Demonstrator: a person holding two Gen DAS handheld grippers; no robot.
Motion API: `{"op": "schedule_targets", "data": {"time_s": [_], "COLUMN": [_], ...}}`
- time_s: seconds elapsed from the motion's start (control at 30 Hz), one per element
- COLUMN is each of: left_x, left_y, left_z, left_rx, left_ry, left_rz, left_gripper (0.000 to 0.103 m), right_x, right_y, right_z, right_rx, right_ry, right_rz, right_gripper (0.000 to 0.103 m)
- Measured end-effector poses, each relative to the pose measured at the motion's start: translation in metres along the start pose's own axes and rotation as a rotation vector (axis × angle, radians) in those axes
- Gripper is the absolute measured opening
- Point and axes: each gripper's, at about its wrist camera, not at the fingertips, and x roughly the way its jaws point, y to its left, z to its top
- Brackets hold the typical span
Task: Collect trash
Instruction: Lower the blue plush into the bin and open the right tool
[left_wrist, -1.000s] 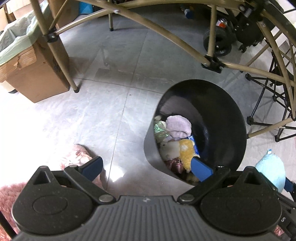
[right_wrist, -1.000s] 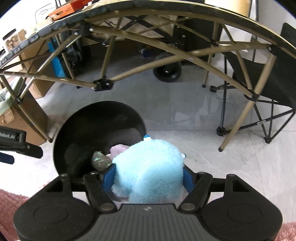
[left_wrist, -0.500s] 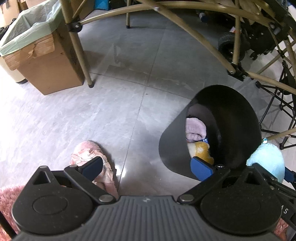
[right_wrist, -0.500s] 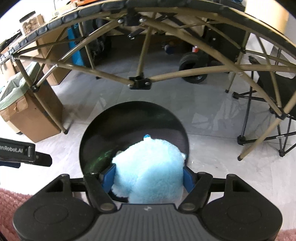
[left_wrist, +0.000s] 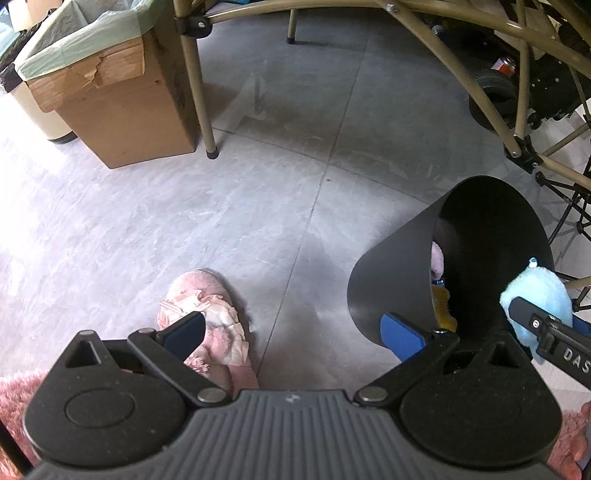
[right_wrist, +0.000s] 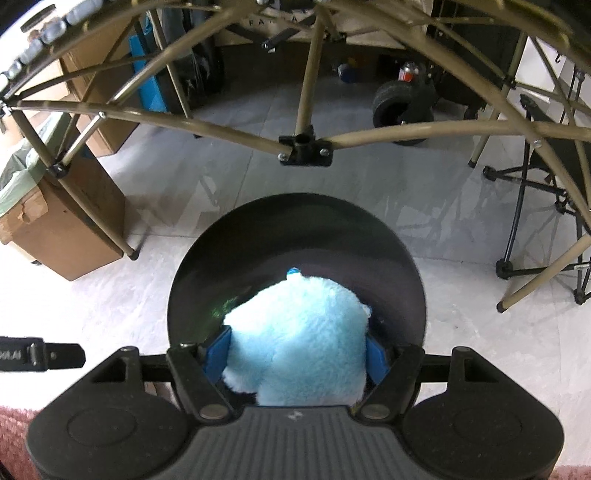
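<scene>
The right gripper (right_wrist: 297, 350) holds the light blue plush toy (right_wrist: 299, 332) between its blue fingers (right_wrist: 218, 350), the pads pressing into the fur on both sides. A second ago the toy hung over the near left part of the black bin (right_wrist: 399, 258); now it sits over the middle of the bin's mouth, just above the near rim. I judge that the carry is almost finished and only the release is left. The fur bulges wider than the fingers, so it may catch on a pad when they open.

The left gripper (left_wrist: 295, 332) has its fingers spread wide with nothing between them. It has drifted away from the bin, which has slid from the centre of its view toward the right edge. Just left of the bin, near the left finger, lies a pink fluffy slipper (left_wrist: 207, 317) on the grey floor (left_wrist: 258, 184); whether it counts as trash I cannot tell.

The left wrist view shows the bin from the side: a pink soft thing (left_wrist: 437, 258) and a yellow one (left_wrist: 441, 306) already lie inside, which the blue toy hides in the right wrist view. The right wrist view alone shows the toy centred over the opening.

Far behind the bin stand the tan folding frame (right_wrist: 303, 147) and, to its left, a cardboard box (left_wrist: 122, 110) with a green liner.
</scene>
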Motion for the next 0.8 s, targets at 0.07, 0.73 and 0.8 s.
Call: {"op": "schedule_targets", "data": {"time_s": [0.07,0.73,0.8], "left_x": [0.002,0.006,0.007], "left_y": [0.002,0.003,0.003], "left_z": [0.000,0.000,0.000], "left_rx": [-0.003,0.000,0.002], "left_ry": [0.005,0.017,0.018], "left_rz": [0.001,0.012,0.013], "left_gripper": [0.103,0.103,0.103], "right_x": [0.007,0.024,0.025], "right_y": [0.004,0.005,0.004], "right_z": [0.002,0.005,0.005], "right_rx": [0.002,0.039,0.049], "right_ry": [0.019,0.061,0.067], "right_rz": [-0.003,-0.010,-0.004], "right_gripper": [0.071,0.079,0.091]}}
